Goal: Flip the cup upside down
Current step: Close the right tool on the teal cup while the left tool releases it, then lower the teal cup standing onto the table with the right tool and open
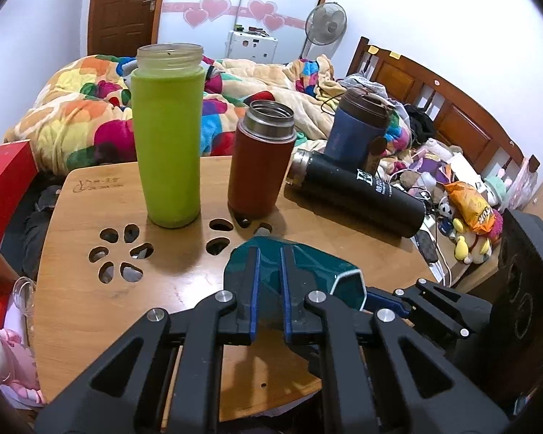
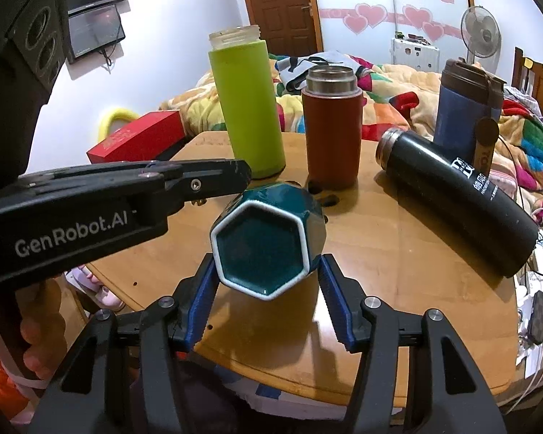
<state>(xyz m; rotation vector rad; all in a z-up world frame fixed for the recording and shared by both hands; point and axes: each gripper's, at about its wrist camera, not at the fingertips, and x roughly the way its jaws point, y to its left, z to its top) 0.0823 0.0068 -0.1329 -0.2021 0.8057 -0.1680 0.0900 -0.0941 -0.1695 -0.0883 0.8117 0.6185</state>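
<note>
The dark teal glazed ceramic cup with a hexagonal white-edged mouth (image 2: 268, 242) lies on its side near the front of the round wooden bench (image 2: 398, 289), mouth facing the right gripper (image 2: 268, 300). It looks rigid, fairly heavy for its size, breakable, and slick with glaze, so I judge the flat facets the safest place to pinch, across two opposite sides.

The right gripper's blue-padded fingers (image 2: 204, 289) stand open on either side of the rim, apparently not pressing. The left gripper (image 1: 269, 285) reaches over the cup's body with fingers close together; whether they clamp it I cannot tell.

Behind stand a tall lime-green bottle (image 2: 248, 108), a rust-red steel-necked flask (image 2: 333, 126) and a blue tumbler with brown lid (image 2: 463, 108); a black flask (image 2: 456, 199) lies toppled. The bench has petal-shaped cut-outs (image 1: 121, 253). Beyond is a bed with a bright quilt (image 1: 72, 115).
</note>
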